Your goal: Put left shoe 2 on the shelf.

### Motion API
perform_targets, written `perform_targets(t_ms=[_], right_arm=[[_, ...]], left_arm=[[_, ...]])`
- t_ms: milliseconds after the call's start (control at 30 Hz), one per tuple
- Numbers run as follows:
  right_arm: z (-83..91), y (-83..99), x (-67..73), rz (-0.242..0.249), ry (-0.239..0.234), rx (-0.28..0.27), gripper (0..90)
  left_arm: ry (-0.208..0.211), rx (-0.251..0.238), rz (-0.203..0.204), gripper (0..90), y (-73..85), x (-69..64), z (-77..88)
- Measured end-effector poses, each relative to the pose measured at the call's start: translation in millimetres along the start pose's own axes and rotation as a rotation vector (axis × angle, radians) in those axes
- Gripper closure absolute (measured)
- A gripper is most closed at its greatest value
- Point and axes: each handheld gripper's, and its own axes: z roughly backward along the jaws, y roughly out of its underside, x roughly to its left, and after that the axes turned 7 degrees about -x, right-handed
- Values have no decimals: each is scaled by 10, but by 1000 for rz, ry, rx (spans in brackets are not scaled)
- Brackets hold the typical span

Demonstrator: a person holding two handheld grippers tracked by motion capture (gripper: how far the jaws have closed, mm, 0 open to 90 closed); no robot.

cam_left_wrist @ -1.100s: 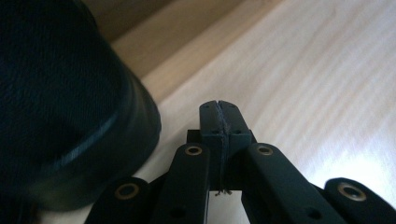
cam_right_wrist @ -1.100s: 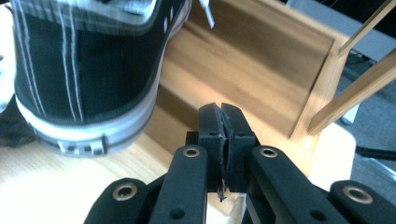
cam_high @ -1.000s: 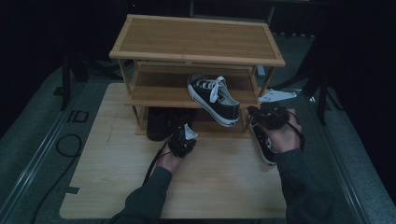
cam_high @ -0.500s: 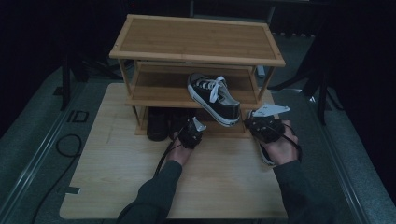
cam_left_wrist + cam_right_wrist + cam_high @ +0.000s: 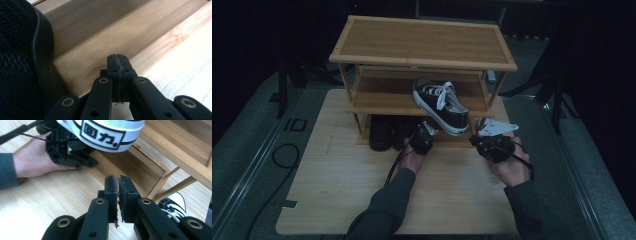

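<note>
- Both hands have slid in toward the front of the rack point(image 5: 422, 40) over the last second, and now they sit low on the bench point(image 5: 362, 200), right at the bottom shelf.
- Left claw point(image 5: 428, 134) is shut with nothing in it, tips pressed together, parked just beside the dark shoe point(image 5: 22, 62) on the bottom shelf.
- Right claw point(image 5: 118, 185) is pretty much shut too, just a hairline slit, nothing between the tips. A second ago it was out by the shoe lying off the rack's right side; now it's closer in, under the toe.
- The sneaker point(image 5: 442, 105) hasn't budged: on the middle shelf, toe poking out over the front edge, above and between the claws.
- My read: nobody's grabbing yet, they're just lining up. The second sneaker point(image 5: 172, 205) sits by the rack leg, probably next.
</note>
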Motion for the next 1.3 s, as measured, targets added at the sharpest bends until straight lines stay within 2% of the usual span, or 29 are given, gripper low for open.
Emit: perform_targets(t_ms=[133, 300, 367, 533, 567, 633, 667, 700, 833, 867, 900, 967, 1100, 1167, 1300], right_arm=[[36, -12, 39, -1, -17, -22, 854], [63, -54, 77, 9, -15, -46, 885], [94, -91, 83, 7, -14, -71, 897], [109, -142, 80, 6, -18, -89, 899], [107, -164, 84, 7, -21, -98, 899], [101, -183, 89, 5, -26, -105, 899], [101, -183, 89, 5, -26, -105, 899], [90, -200, 96, 8, -24, -104, 900], [89, -208, 98, 7, -26, -101, 900], [89, -208, 98, 7, -26, -101, 900], [85, -212, 103, 8, -29, -102, 900], [82, -216, 107, 8, -30, -102, 900], [39, -260, 159, 21, -50, -104, 900], [14, -288, 193, 28, -62, -107, 900], [-20, -314, 227, 38, -66, -108, 900]], left_arm=[[-16, 7, 10, 897, -36, 4, -45], [-33, 21, 27, 896, -60, 5, -124], [-29, 15, 28, 897, -63, -7, -148], [-33, -1, 25, 896, -58, -35, -162], [-7, -1, 11, 897, -56, -35, -172], [-10, -4, 8, 898, -47, -44, -169], [-10, -4, 8, 898, -47, -44, -169], [-12, -8, 31, 898, -36, -56, -167], [-11, -12, 35, 900, -30, -52, -165], [-11, -12, 35, 900, -30, -52, -165], [-9, -15, 12, 900, -30, -39, -166], [-7, -15, 12, 900, -29, -35, -165], [-20, -14, 21, 900, -29, -45, -162], [-49, -17, 19, 900, -26, -50, -153], [-54, -17, 19, 900, -23, -51, -148]])
